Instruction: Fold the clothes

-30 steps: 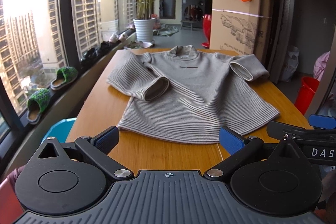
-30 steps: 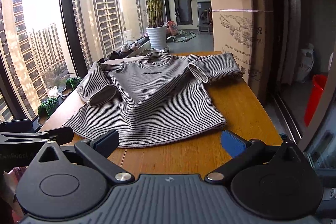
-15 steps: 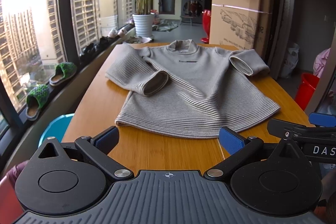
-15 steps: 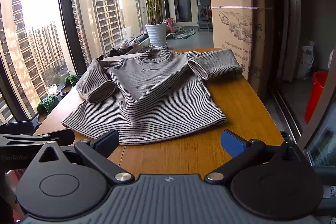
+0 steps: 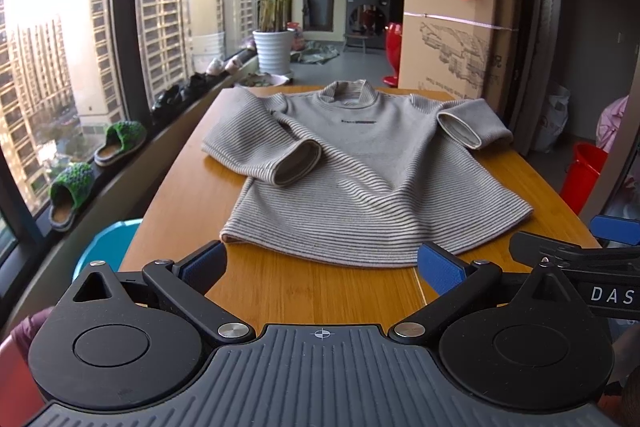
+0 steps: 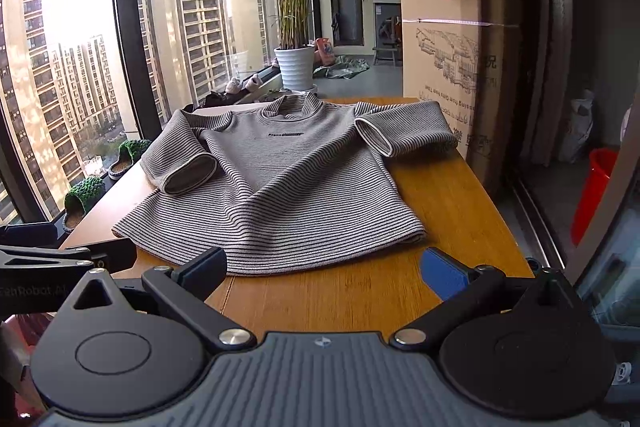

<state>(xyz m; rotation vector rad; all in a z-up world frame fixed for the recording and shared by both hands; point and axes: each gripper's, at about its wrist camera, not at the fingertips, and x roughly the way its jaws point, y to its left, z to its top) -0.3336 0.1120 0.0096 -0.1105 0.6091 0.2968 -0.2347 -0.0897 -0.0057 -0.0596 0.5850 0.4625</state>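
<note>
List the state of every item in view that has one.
Grey striped knit sweater: spread flat, front up, unfolded, both sleeves turned inward.
Left gripper: open, empty, short of the hem.
Right gripper: open, empty, at the hem.
Wooden table: bearing the sweater.

The left gripper [image 5: 320, 265] has a ribbed dark grey body with a small crosshair mark at its front edge, flanked by two round black discs. Black link arms with silver rivets and small screws lead to fingers faced with blue pads [image 5: 442, 271]. The right gripper [image 6: 322, 267] is built the same; seen from the left camera, its black side carries white letters "DAS". A maroon sleeve [image 5: 28, 327] shows at the lower left.
</note>
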